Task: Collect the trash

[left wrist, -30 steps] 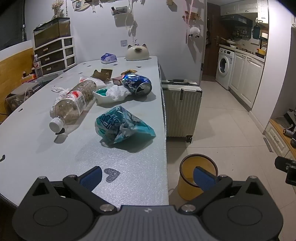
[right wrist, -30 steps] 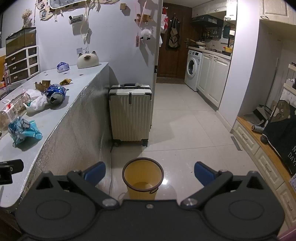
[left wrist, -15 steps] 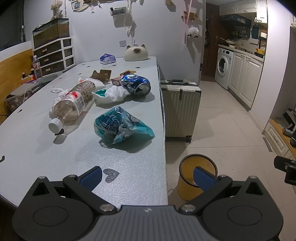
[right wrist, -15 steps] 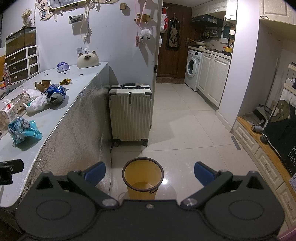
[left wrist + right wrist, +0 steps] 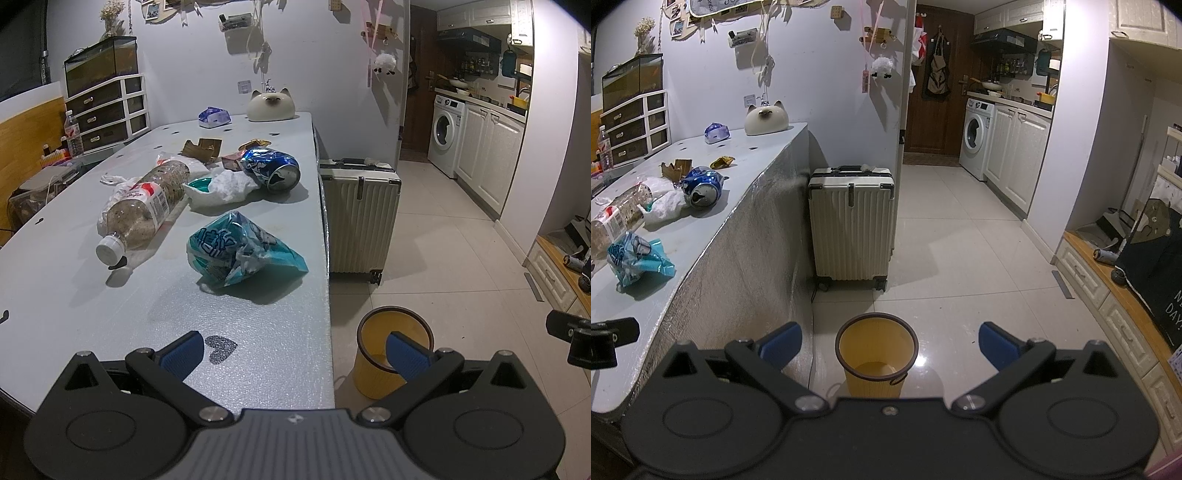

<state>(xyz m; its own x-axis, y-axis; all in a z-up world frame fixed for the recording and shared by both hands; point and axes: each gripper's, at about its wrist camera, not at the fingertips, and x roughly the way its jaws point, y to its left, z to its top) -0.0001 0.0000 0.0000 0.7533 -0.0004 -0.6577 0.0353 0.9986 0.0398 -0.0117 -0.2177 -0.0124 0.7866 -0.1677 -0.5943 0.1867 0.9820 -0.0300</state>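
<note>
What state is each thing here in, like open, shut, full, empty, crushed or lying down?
Left hand-held gripper: open, holding nothing.
Right hand-held gripper: open, holding nothing.
Yellow bin: upright on the floor, looks empty.
Plastic bottle: lying down, capped.
Blue can: on its side, dented.
Teal snack bag: crumpled.
Suitcase: upright, shut.

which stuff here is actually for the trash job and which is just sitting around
For the job: teal snack bag, plastic bottle, crushed blue can, white wrapper, yellow bin.

Just lying about: suitcase, cat ornament, washing machine, drawer unit.
</note>
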